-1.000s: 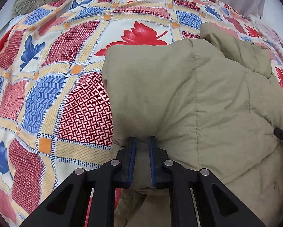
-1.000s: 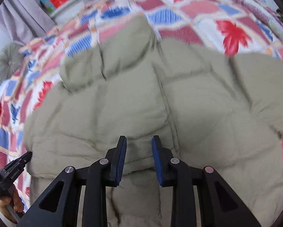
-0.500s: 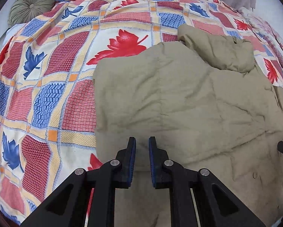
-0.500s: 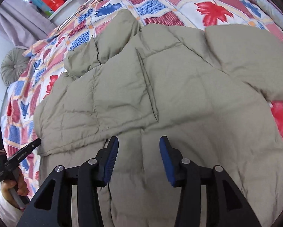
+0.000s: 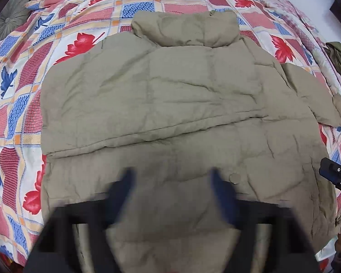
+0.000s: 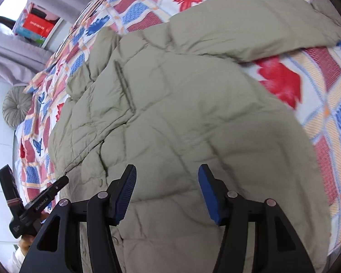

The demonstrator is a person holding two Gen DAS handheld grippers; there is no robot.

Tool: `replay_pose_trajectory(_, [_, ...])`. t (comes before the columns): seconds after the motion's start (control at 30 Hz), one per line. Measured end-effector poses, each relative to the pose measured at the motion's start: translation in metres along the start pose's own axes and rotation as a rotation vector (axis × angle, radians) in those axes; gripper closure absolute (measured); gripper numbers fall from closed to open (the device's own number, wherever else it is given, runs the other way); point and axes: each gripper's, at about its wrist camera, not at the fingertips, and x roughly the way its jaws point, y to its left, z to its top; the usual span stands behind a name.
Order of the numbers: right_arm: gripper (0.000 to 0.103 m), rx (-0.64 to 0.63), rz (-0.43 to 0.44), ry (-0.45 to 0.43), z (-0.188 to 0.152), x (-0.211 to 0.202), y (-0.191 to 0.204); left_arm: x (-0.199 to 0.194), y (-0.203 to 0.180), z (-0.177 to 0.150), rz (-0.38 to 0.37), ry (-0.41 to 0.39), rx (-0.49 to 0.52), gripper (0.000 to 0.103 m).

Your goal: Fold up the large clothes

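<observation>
Khaki puffer jacket (image 5: 170,104) lies spread on the patterned bedspread (image 5: 22,95), collar at the far end, one sleeve folded across its body. Left gripper (image 5: 170,182), blurred, jaws just sprung wide, nothing between. Right gripper (image 6: 167,191) jaws just parted, empty, above the jacket's hem. No containers observed.

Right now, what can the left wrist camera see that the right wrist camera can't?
Only the left wrist view shows the jacket's collar face-on and a round snap button. Only the right wrist view shows a red box on a shelf. Both show the khaki puffer jacket on the leaf-patterned bedspread, a round grey cushion, and open jaws on the left gripper and right gripper.
</observation>
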Motion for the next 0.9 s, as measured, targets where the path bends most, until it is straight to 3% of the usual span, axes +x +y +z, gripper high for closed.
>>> replay_pose_trajectory(0.07, [0.041,0.025,0.0,-0.009,0.002,-0.01,-0.017,-0.003,-0.016,-0.001,0.004,-0.035,0.01,0.001])
replay_pose_trajectory(0.3, [0.039,0.119,0.015,-0.034,0.011,-0.034,-0.074,0.008,-0.074,0.006,-0.005,0.007,0.059,0.001])
replay_pose_trajectory(0.43, [0.014,0.177,0.053,-0.083,0.02,-0.05,-0.106,0.007,-0.098,0.01,-0.039,0.001,0.052,0.001])
replay_pose_trajectory(0.5, [0.013,0.208,0.067,-0.093,0.027,-0.055,-0.124,0.006,-0.113,0.009,-0.069,0.012,0.052,0.001])
replay_pose_trajectory(0.8, [0.012,0.29,0.092,-0.199,0.066,-0.072,-0.191,0.018,-0.169,0.009,-0.054,0.044,0.09,0.001])
replay_pose_trajectory(0.9, [0.012,0.336,0.094,-0.181,0.085,-0.071,-0.214,0.02,-0.183,0.011,-0.058,0.049,0.094,0.001])
